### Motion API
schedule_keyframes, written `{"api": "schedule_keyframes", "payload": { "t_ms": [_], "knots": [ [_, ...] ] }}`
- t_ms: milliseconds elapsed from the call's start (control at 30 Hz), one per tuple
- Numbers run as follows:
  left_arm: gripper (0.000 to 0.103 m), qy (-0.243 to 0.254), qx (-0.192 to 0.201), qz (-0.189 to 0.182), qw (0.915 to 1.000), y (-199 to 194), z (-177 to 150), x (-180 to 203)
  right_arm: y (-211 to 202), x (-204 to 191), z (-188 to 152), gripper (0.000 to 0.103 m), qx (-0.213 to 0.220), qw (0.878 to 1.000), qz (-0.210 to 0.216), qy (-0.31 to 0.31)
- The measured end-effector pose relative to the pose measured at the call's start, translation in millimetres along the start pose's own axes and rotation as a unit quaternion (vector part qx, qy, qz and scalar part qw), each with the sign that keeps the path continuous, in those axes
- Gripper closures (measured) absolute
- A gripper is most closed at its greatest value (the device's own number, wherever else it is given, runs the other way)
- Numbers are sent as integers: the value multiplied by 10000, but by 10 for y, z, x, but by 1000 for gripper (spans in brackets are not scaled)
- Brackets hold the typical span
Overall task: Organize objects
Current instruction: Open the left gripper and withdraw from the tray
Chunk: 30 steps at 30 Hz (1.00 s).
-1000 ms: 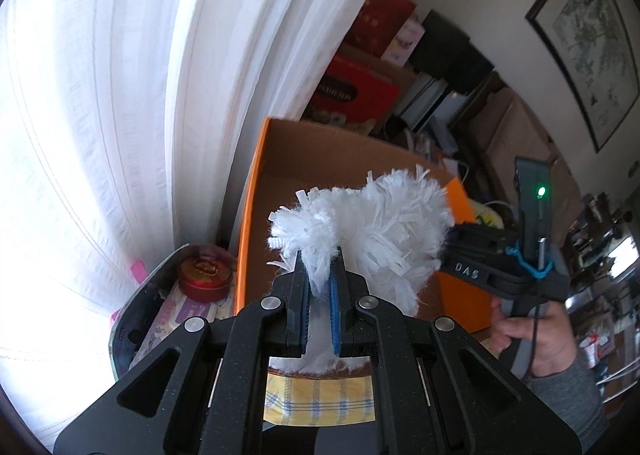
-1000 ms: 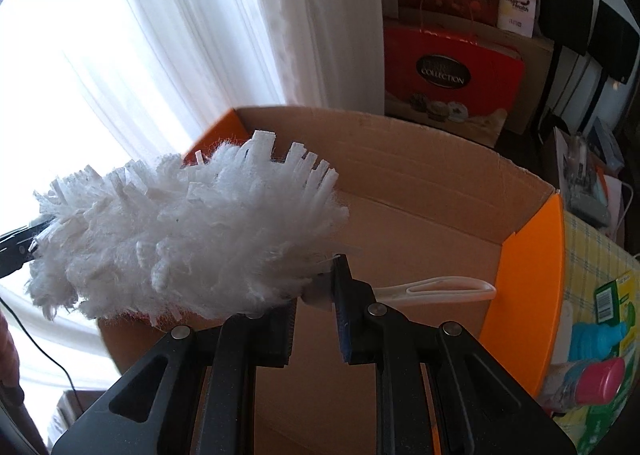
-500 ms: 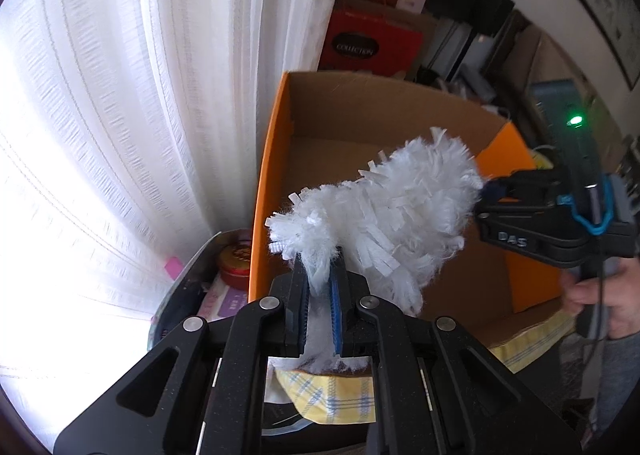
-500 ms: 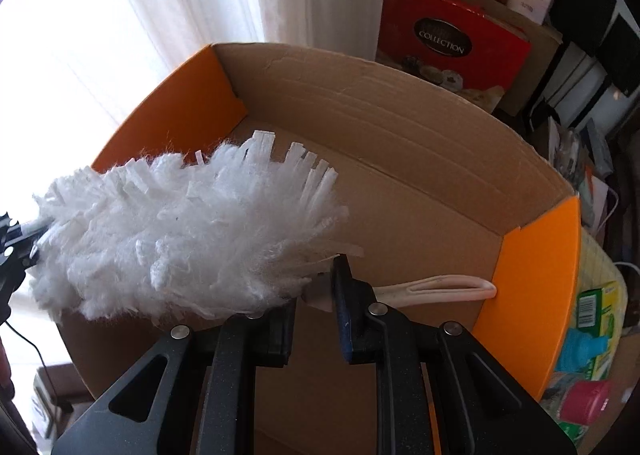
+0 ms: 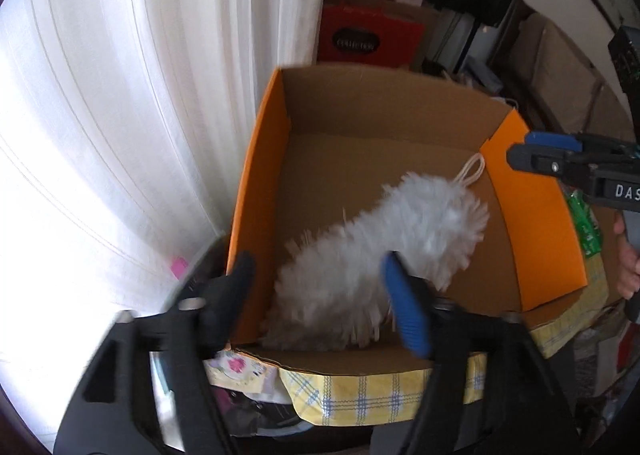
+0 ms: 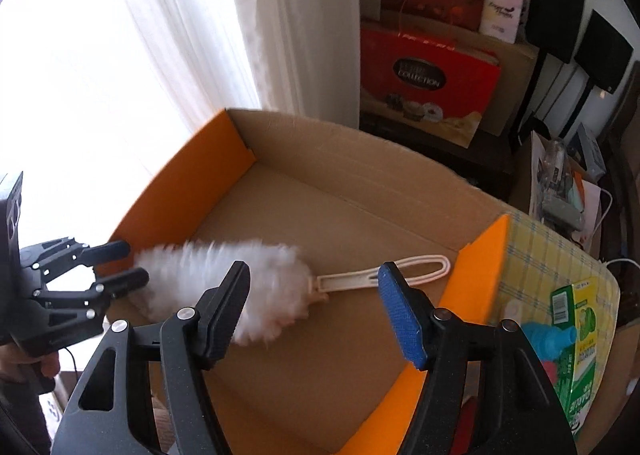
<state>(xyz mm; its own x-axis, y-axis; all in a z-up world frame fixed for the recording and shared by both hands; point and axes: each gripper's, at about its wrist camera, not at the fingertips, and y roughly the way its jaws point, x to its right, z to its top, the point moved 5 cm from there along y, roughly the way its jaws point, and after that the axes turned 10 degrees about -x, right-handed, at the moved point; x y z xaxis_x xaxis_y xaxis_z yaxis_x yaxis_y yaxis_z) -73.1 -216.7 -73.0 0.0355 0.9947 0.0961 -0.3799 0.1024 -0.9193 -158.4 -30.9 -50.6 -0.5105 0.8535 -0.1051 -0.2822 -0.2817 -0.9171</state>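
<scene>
A white fluffy duster (image 5: 384, 255) with a cream looped handle (image 6: 384, 275) is inside the open cardboard box (image 5: 360, 111), whose side flaps are orange; the duster looks blurred. My left gripper (image 5: 320, 291) is open above the box's near edge, over the duster's fluffy end. My right gripper (image 6: 316, 303) is open above the box's right side, over the handle. Neither gripper holds anything. Each gripper shows in the other's view: the right one (image 5: 560, 159) and the left one (image 6: 116, 267).
A white curtain (image 5: 140, 95) hangs left of the box. Red gift boxes (image 6: 428, 71) and dark items stand behind it. A yellow checked cloth (image 6: 548, 255) lies under and right of the box, with a green carton (image 6: 580, 335) and a blue bottle (image 6: 548, 335) on it.
Both grippers have opened and let go of the duster. It has dropped from above the box into it.
</scene>
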Motion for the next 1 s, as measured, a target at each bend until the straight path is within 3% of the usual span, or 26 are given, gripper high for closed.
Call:
{"api": "schedule_keyframes", "payload": {
  "t_ms": [300,533,800,1000],
  "knots": [
    [11,100,509,-174,9985,-363,69,256,-247,227,-277,33,260,9990,244,269],
    [1,151,799,-259,9964,-464,237,499,-503,407,-492,19,516,9974,228,449],
    [0,242,1076,-276,9935,-626,211,781,-640,595,-755,13,627,9962,-27,601],
    [0,326,1196,-281,9919,-701,133,1048,-726,752,-1002,0,651,9950,-168,732]
  ]
}}
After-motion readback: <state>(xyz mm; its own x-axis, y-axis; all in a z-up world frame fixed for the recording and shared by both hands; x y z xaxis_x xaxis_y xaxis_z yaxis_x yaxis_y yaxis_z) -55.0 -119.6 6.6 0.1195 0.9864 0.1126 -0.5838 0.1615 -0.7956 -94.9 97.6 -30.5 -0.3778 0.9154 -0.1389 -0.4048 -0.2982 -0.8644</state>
